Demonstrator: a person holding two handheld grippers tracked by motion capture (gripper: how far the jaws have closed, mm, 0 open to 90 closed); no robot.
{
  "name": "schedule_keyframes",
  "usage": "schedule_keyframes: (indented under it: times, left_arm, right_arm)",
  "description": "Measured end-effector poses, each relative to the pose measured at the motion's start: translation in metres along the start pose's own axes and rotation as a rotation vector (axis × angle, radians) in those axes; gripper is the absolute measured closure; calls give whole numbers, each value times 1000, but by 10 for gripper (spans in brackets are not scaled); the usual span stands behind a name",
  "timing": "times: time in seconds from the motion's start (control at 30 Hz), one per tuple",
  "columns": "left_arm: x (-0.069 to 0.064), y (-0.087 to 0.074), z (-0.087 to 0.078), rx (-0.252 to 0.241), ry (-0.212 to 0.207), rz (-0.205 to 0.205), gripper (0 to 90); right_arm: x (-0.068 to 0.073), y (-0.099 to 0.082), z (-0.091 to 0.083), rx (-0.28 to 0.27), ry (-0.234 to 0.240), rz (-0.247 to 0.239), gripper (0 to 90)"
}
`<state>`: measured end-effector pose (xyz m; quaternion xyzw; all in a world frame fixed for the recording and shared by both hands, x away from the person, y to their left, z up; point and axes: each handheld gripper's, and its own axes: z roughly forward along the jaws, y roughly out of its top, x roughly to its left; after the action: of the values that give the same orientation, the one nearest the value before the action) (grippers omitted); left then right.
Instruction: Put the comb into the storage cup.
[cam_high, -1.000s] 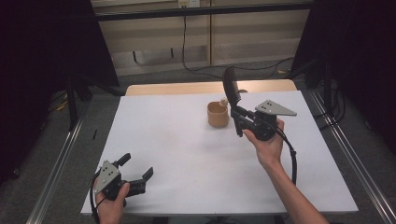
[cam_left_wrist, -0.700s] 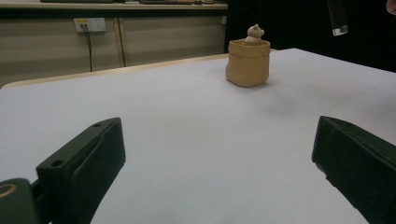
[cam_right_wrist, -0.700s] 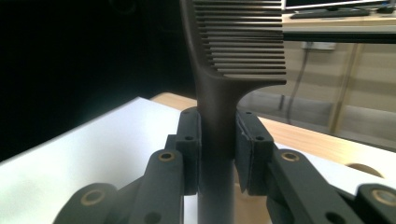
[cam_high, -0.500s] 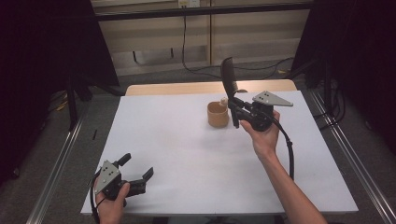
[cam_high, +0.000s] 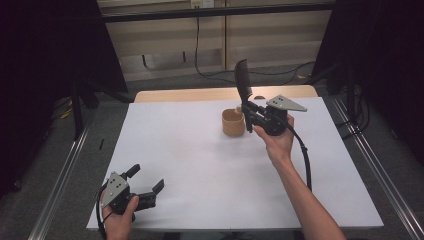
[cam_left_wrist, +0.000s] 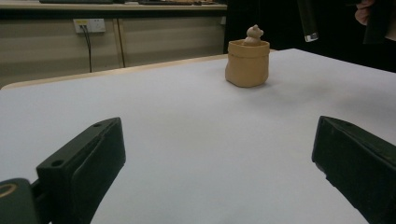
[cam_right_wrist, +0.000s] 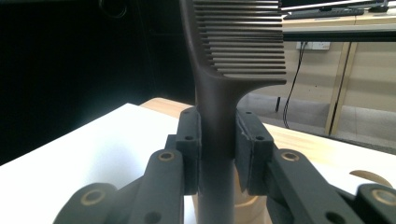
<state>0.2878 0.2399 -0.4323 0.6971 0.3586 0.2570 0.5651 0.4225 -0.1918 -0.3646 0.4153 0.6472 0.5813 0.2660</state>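
A black comb is clamped by its handle between the jaws of the right gripper and is held upright, teeth end up, just beside and above the tan pot at the far middle of the white table. A small tan figure is seen protruding from the pot's mouth. The left gripper is held at the near left corner of the table with its jaws spread wide and nothing between them.
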Motion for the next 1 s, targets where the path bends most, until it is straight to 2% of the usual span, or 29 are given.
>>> schedule_keyframes:
  times: [0.2, 0.37, 0.77, 1.0]
  left_arm:
    - [0, 0, 0, 0, 1, 2, 28]
    - [0, 0, 0, 3, -2, 3, 28]
    - [1, 0, 0, 1, -1, 5, 28]
    - [1, 0, 0, 0, -1, 2, 28]
  right_arm:
    - [-4, 3, 8, -9, -17, -4, 731]
    - [-5, 5, 13, -22, -12, -5, 731]
    - [-4, 14, 28, -66, -26, -40, 730]
    - [-7, 15, 37, -83, -35, -34, 730]
